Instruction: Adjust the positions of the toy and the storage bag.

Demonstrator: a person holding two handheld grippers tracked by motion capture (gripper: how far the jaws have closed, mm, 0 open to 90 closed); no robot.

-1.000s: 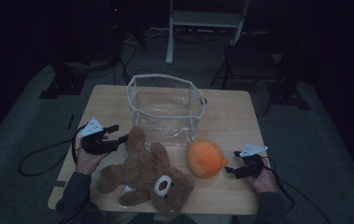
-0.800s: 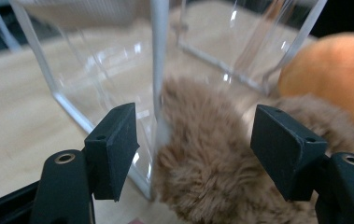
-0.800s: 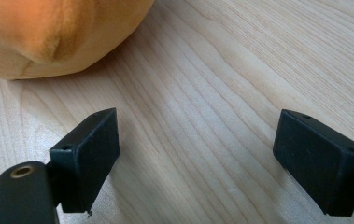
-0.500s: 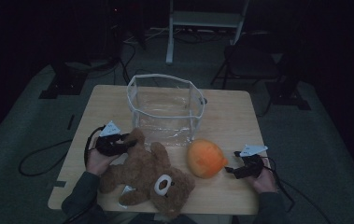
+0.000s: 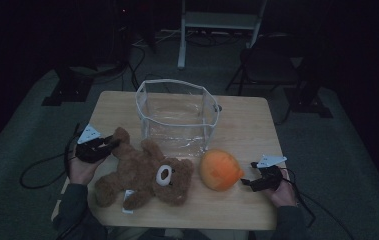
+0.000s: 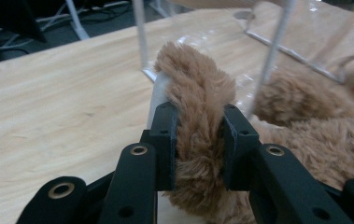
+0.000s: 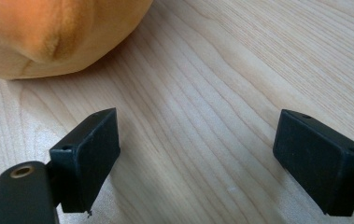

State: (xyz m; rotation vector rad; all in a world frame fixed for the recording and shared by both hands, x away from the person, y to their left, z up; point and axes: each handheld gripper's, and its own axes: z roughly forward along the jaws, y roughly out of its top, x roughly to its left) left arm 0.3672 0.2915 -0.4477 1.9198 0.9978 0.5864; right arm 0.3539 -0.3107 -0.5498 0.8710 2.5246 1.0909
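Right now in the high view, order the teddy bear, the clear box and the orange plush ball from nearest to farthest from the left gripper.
1. Teddy bear: its limb is clamped in the left gripper, at the table's left.
2. Clear box: behind the bear, mid-table toward the far edge.
3. Orange plush ball: farthest, on the right, by the right gripper.

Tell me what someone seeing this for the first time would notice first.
Probably the brown teddy bear sprawled on the near left of the wooden table, one limb pinched in the left gripper. Next, the orange plush ball to its right, with the right gripper open beside it. Behind both stands a clear plastic box.
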